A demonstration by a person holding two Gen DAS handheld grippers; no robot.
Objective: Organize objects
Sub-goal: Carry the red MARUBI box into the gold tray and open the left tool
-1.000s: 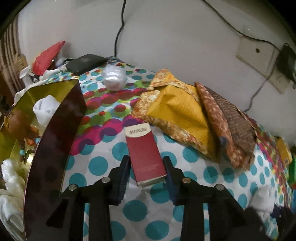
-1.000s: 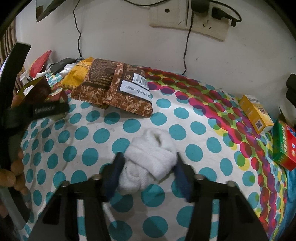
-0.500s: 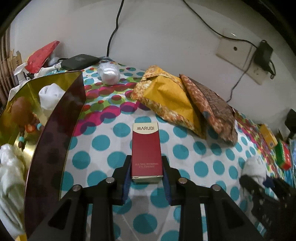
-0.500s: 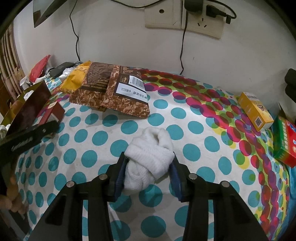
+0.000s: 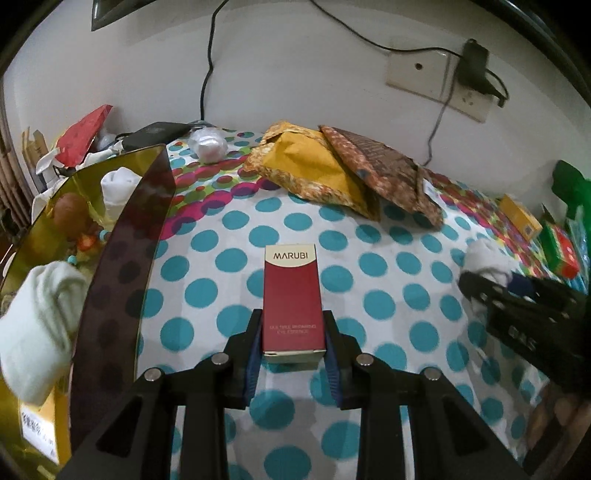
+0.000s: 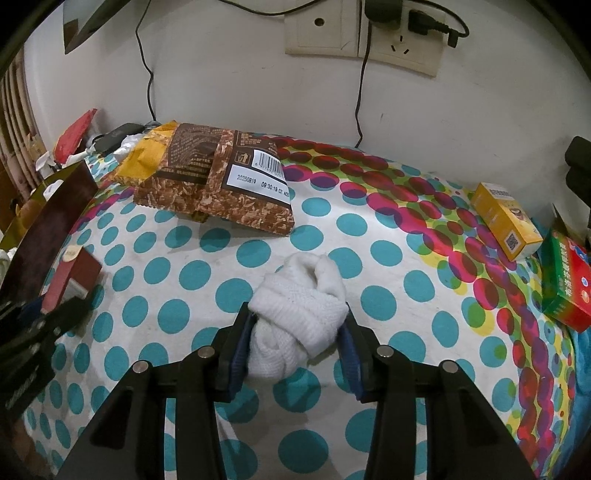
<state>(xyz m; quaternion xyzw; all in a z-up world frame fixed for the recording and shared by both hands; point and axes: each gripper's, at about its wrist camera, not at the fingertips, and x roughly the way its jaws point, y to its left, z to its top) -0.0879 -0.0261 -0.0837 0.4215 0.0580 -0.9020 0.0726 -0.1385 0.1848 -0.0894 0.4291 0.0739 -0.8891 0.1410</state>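
Note:
My left gripper (image 5: 293,332) is shut on a dark red MARUBI box (image 5: 293,299), its pads pressed against the box's long sides just above the polka-dot cloth. From the right wrist view the same red box (image 6: 70,280) shows at the far left with the left gripper (image 6: 44,314) around it. A rolled white sock (image 6: 299,314) is squeezed between the pads of my right gripper (image 6: 295,325), which is shut on it. That sock (image 5: 487,258) and the right gripper (image 5: 491,280) appear at the right edge of the left wrist view.
A gold and maroon box (image 5: 110,266) at the left holds white socks and small items. Brown and yellow snack bags (image 6: 218,184) lie near the wall. A yellow carton (image 6: 506,221) and a green-red carton (image 6: 569,280) sit at the right. Cables hang from wall sockets (image 6: 362,33).
The left gripper closed on the red box, straightened it and carried it sideways away from the gold box. The right gripper tightened a little on the sock and stayed in place.

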